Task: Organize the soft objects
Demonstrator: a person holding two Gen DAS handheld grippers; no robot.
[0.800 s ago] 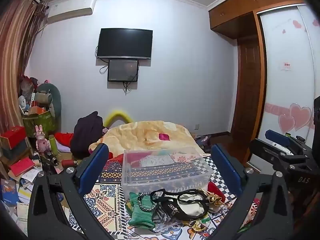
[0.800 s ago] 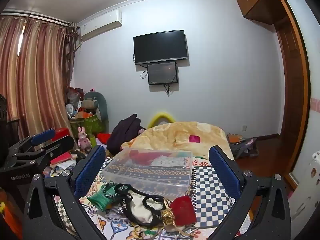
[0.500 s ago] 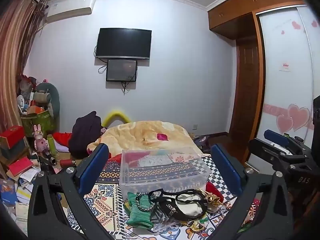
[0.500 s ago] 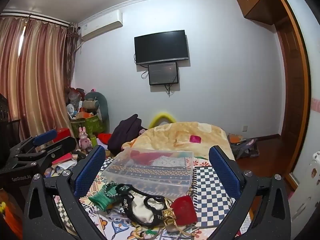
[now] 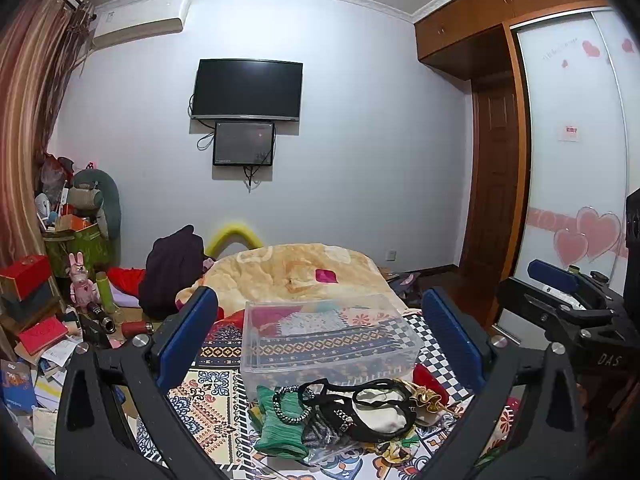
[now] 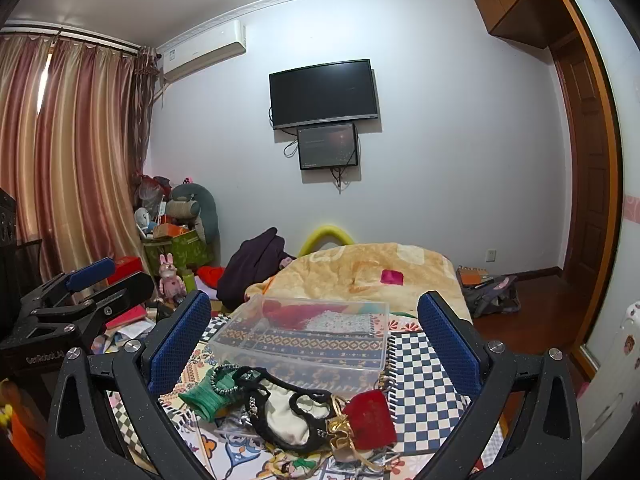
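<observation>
Left wrist view: pile (image 5: 336, 420) of soft things on the patterned bed cover (image 5: 200, 396), touching the near wall of the clear bin (image 5: 328, 336). Long axis across the view, green cloth (image 5: 280, 424) at left, red pouch (image 6: 370, 420) at right. Low and centred between the fingers of both tools, just ahead. Left tool (image 5: 320, 340) wide open, holding nothing. Right tool (image 6: 314, 340) equally wide, also empty. Green end likely nearer the left tool, pouch nearer the right.

Left gripper (image 5: 320, 334) level, fingers (image 5: 188, 330) spread wide, right gripper (image 6: 314, 338) alongside, fingers (image 6: 448, 340) likewise apart, both holding nothing
</observation>
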